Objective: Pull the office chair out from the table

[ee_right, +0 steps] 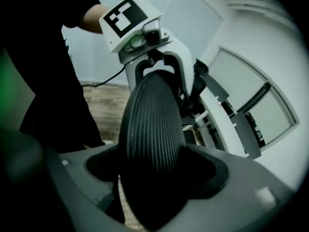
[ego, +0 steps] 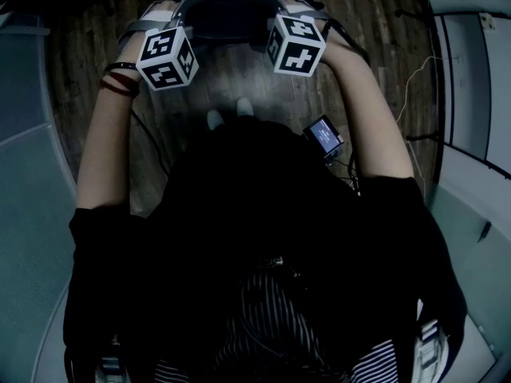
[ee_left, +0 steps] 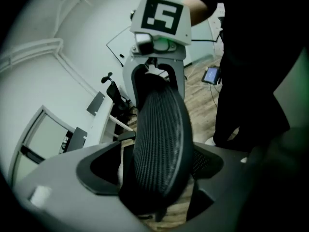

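The office chair's black mesh back (ee_left: 159, 134) runs upright between the jaws of my left gripper (ee_left: 154, 178) and fills the space between them. The same mesh back (ee_right: 152, 129) fills the jaws of my right gripper (ee_right: 159, 178), whose pads press on its edge. Each gripper view shows the other gripper, with its marker cube, clamped on the far side of the back's top. In the head view the left gripper (ego: 172, 10) and right gripper (ego: 291, 8) sit side by side at the top, on the dark chair back (ego: 227, 16). The seat and base are hidden.
A white table (ee_left: 104, 112) stands just past the chair, also seen as the table (ee_right: 231, 124) from the right. The person's shoes (ego: 229, 115) stand on the wooden floor (ego: 231, 74). A small screen device (ego: 324, 136) hangs at the waist. Pale curved walls close both sides.
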Available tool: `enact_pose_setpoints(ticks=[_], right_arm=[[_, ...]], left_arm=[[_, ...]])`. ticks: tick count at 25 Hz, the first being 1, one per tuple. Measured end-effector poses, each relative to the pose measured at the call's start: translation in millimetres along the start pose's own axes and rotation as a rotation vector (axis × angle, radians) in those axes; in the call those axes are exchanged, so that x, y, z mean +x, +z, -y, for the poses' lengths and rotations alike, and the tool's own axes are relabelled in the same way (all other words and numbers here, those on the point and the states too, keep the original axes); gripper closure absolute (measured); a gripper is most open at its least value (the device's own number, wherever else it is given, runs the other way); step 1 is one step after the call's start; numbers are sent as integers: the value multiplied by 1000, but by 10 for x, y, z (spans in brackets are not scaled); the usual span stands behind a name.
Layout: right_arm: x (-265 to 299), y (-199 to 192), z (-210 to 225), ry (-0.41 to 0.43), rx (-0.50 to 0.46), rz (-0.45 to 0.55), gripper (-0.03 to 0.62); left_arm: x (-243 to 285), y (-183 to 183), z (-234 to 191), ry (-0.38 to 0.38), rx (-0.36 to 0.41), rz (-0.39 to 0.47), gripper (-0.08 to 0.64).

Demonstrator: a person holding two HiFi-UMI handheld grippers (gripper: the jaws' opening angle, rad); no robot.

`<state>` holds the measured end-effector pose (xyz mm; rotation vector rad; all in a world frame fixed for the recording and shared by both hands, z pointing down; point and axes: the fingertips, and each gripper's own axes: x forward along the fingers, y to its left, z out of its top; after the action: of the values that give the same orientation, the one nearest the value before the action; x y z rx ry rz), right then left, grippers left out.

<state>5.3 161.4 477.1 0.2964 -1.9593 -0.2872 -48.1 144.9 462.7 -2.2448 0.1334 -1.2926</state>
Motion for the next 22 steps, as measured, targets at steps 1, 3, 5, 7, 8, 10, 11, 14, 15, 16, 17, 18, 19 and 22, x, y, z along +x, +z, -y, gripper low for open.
enact_pose_setpoints(ticks=[1,3,5,7,8,10,11,14,15,16,17,18,19,22], right_arm=[[-93,61,15,-21,27,35,206],[-364,213,52,-53,68,111,206],[-695,390,85,-83,144,229,206],[-1029,518,182,-152,281,356,211],[-1177,536,247,-202,351,401,293],[-1433,543,336,-266,488,508,553],[-1548,563,353,-263,572,589,591],[-1834,600,382,-271,786,809,592],[-1901,565,397,-304,816,841,592],[-1959,518,413,-339,831,858,592],[-2007,481,425,-362,838,869,592],[-2043,469,437,-374,840,877,592],[-2064,484,450,-379,836,879,592],[-2048,569,480,-379,806,848,592]], left_arm=[[-125,48,-11,11,-56,43,156],[-458,201,-83,41,-197,178,156],[-810,387,-154,77,-334,328,193],[-1101,518,-207,117,-457,434,376],[-1226,545,-260,156,-531,474,487],[-1468,549,-436,259,-743,589,555],[-1578,537,-524,302,-870,664,555],[-1763,525,-641,366,-1127,827,557],[-1762,558,-632,369,-1140,836,557],[-1740,610,-613,364,-1123,829,557],[-1718,662,-593,356,-1093,815,557],[-1712,693,-584,348,-1064,803,557],[-1724,696,-589,343,-1041,796,557],[-1772,652,-641,337,-989,776,557]])
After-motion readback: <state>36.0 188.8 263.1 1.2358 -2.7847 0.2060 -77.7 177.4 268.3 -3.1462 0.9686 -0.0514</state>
